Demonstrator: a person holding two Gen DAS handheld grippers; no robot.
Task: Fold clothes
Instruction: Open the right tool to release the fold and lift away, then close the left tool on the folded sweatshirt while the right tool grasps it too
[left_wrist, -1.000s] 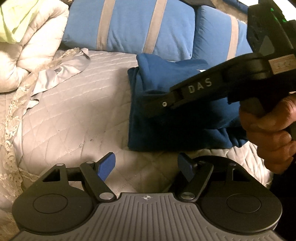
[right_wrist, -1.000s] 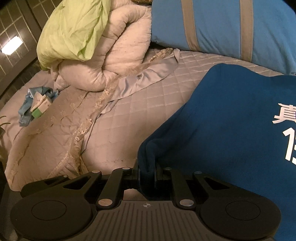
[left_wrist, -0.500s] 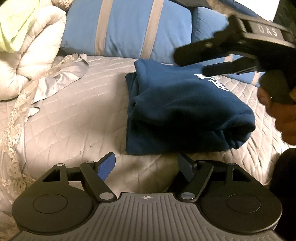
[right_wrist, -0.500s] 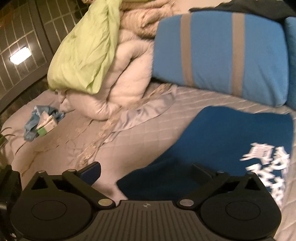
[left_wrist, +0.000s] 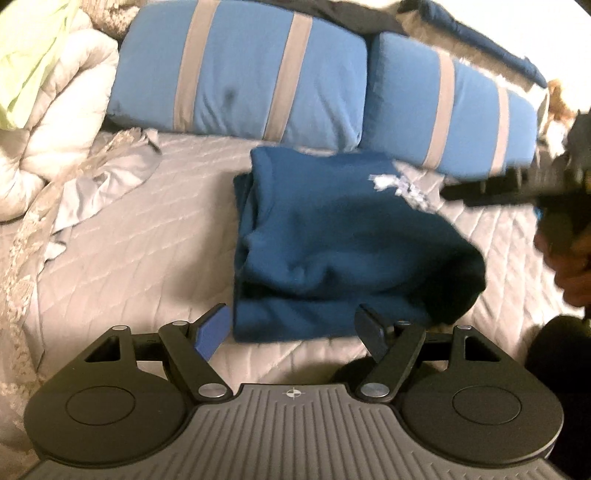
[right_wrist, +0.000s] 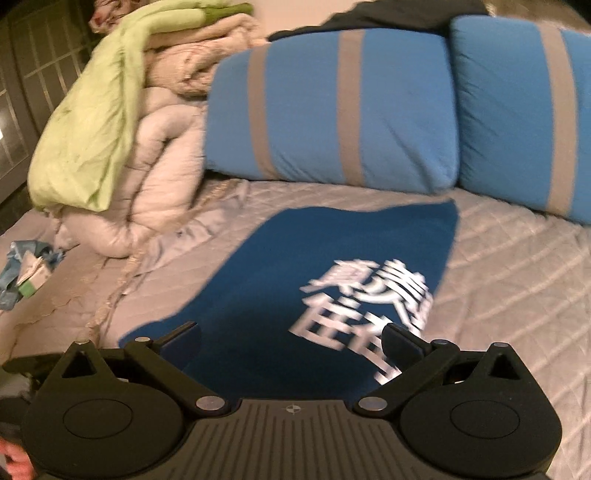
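A dark blue sweatshirt with white printed characters lies folded into a thick bundle on the quilted grey bed cover. My left gripper is open and empty, just short of the bundle's near edge. My right gripper is open and empty above the sweatshirt, whose white print shows between its fingers. The right gripper also shows in the left wrist view, blurred, at the far right edge beyond the bundle.
Two blue pillows with grey stripes stand behind the sweatshirt. A rolled white duvet with a light green cloth on it lies at the left. A small blue and white heap sits at the bed's left edge.
My right gripper opened, let go of the sweatshirt's corner and lifted back to the right. The sweatshirt now lies free on the bed. My left gripper stayed open and pulled back a little.
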